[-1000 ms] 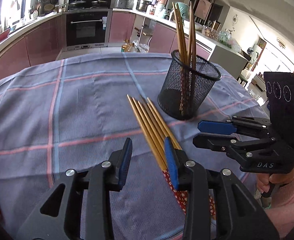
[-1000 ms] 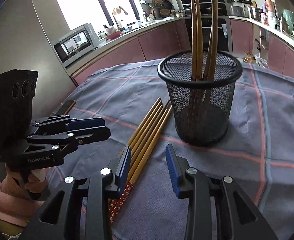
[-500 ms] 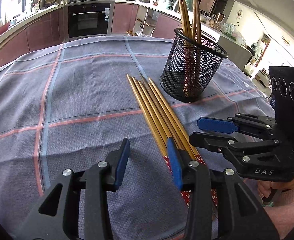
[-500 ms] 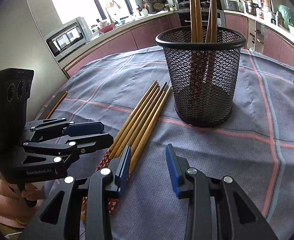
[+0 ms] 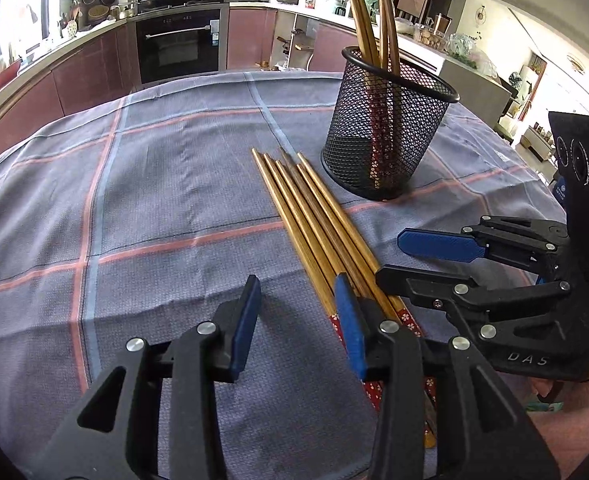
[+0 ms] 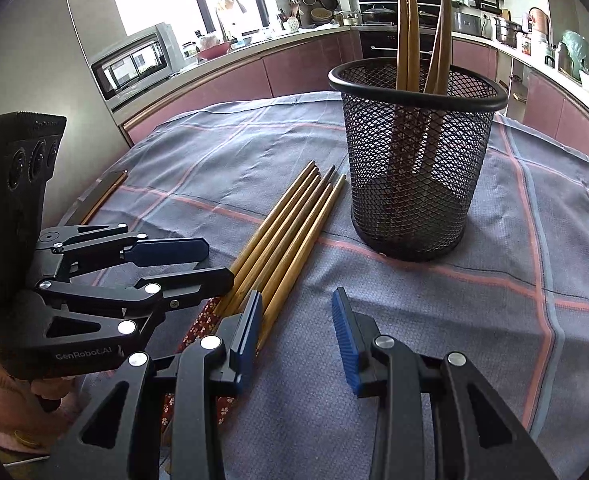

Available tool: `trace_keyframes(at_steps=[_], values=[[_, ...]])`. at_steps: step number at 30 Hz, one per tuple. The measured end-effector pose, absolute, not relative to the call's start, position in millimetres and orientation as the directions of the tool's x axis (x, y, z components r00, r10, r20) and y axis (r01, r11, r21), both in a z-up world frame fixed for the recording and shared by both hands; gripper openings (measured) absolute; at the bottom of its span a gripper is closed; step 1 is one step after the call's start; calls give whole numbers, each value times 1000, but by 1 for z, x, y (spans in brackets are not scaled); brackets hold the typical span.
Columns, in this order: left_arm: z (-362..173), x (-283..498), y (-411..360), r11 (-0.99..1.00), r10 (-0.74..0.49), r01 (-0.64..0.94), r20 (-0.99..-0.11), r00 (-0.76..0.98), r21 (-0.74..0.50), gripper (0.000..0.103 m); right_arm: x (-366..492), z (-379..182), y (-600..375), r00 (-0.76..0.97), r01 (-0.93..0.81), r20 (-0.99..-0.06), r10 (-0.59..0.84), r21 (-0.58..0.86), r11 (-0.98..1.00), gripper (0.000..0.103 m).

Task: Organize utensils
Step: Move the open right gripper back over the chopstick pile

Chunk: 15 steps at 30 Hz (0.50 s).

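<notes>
Several wooden chopsticks lie side by side on the checked cloth, tips toward a black mesh cup. The cup stands upright with several chopsticks in it. My left gripper is open and empty, low over the cloth, its right finger at the bundle's near end. My right gripper is open and empty, its left finger over the bundle. Each gripper shows in the other's view, the right one and the left one, both with jaws apart.
The blue-grey checked cloth covers a round table with a wooden rim at the left. Kitchen counters and an oven stand behind. A microwave sits on the counter.
Both grippers have moved lower and closer to the near ends of the lying chopsticks. The jaws stay open. The chopsticks and the cup have not moved.
</notes>
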<state>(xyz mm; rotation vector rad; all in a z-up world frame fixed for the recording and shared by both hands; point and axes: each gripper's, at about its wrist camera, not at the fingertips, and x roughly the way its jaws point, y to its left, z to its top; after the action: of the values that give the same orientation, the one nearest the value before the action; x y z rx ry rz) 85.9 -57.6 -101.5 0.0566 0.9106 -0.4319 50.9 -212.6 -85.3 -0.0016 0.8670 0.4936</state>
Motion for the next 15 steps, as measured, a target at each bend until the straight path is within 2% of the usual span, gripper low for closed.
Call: trace_keyframes(at_steps=[15], values=[[-102, 86, -57, 922, -308, 373, -789, 532, -108, 37, 52, -86, -209, 548, -408, -751, 369, 146, 901, 33]])
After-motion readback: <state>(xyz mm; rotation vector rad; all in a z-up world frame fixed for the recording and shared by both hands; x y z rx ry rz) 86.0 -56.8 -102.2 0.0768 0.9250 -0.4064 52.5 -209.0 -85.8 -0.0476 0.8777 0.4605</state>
